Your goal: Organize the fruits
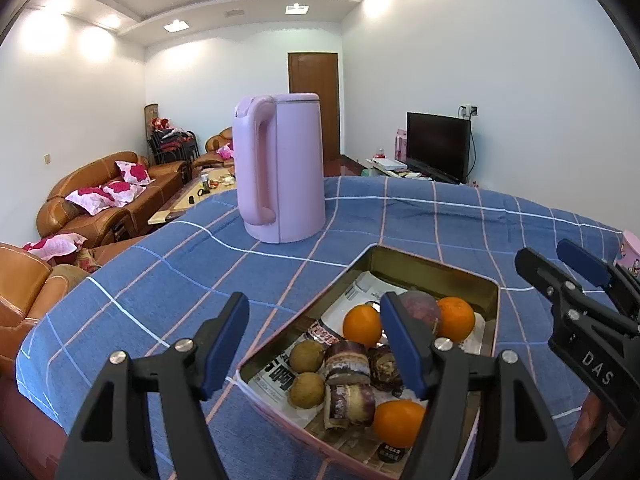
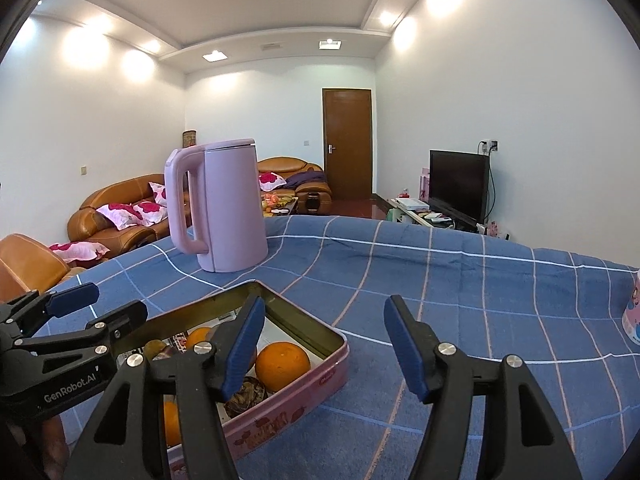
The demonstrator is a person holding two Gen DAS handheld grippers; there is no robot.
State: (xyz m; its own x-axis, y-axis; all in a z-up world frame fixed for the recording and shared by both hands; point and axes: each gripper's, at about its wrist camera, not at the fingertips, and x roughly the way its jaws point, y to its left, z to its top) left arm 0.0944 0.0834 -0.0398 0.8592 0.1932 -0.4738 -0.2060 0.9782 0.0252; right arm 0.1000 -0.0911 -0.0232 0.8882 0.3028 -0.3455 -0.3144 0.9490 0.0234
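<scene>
A pink tin box (image 1: 436,270) with a paper-lined bottom sits on the blue checked tablecloth (image 1: 180,272). It holds three oranges (image 1: 362,326), two small brown round fruits (image 1: 307,356), several purple sugarcane pieces (image 1: 347,360) and a dark reddish fruit (image 1: 420,306). My left gripper (image 1: 316,344) is open and empty, hovering over the box's left edge. My right gripper (image 2: 324,350) is open and empty, above the box's right rim (image 2: 320,326); it also shows at the right of the left wrist view (image 1: 560,264). An orange (image 2: 283,366) lies by that rim.
A tall pink kettle (image 1: 280,168) stands on the table behind the box. A pink patterned cup (image 2: 632,320) is at the table's far right edge. Beyond the table are leather sofas (image 1: 100,196), a coffee table and a TV (image 1: 438,146).
</scene>
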